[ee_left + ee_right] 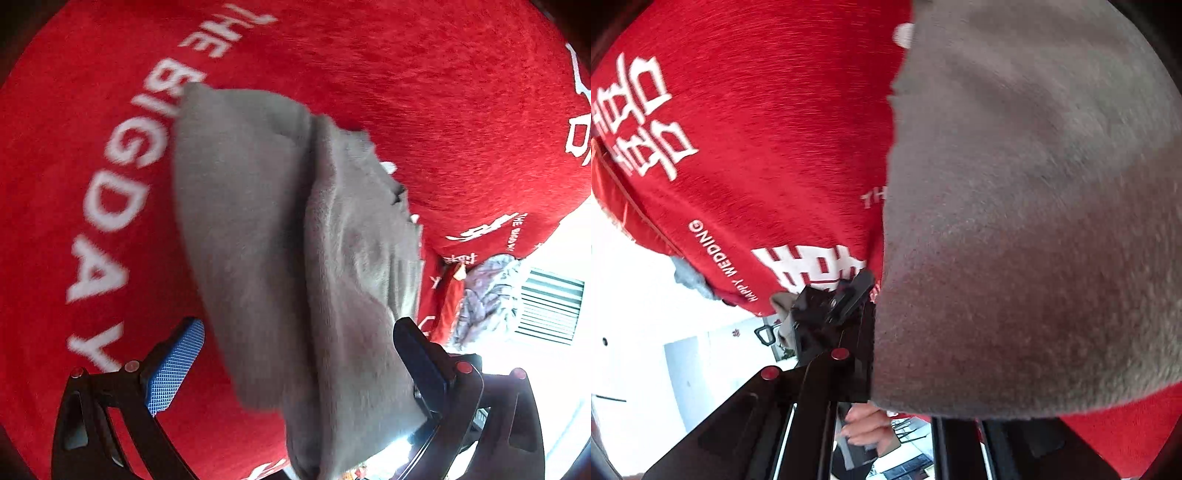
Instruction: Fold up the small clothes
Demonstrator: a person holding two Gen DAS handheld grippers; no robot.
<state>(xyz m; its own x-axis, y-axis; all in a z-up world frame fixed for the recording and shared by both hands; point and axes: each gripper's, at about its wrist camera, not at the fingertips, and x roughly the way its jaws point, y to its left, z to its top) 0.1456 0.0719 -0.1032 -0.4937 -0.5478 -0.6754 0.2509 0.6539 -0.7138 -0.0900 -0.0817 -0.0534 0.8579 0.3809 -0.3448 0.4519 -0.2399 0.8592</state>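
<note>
On the red cloth (424, 74), left tongs (295, 365) are gaping around the grey garment (295, 221); right tongs (875, 332), mostly hidden, are seemingly pinching it.

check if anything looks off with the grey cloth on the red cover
The grey cloth is folded unevenly: its top layer sits askew, leaving a ragged, stepped edge toward the right. It lies between the left gripper's open jaws on the red cover.

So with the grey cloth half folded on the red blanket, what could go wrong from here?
1. The left claw stands open around the grey cloth, so that end could slide and the fold loosen.
2. The right wrist view is mostly covered by cloth, so its grip cannot be checked by sight.
</note>
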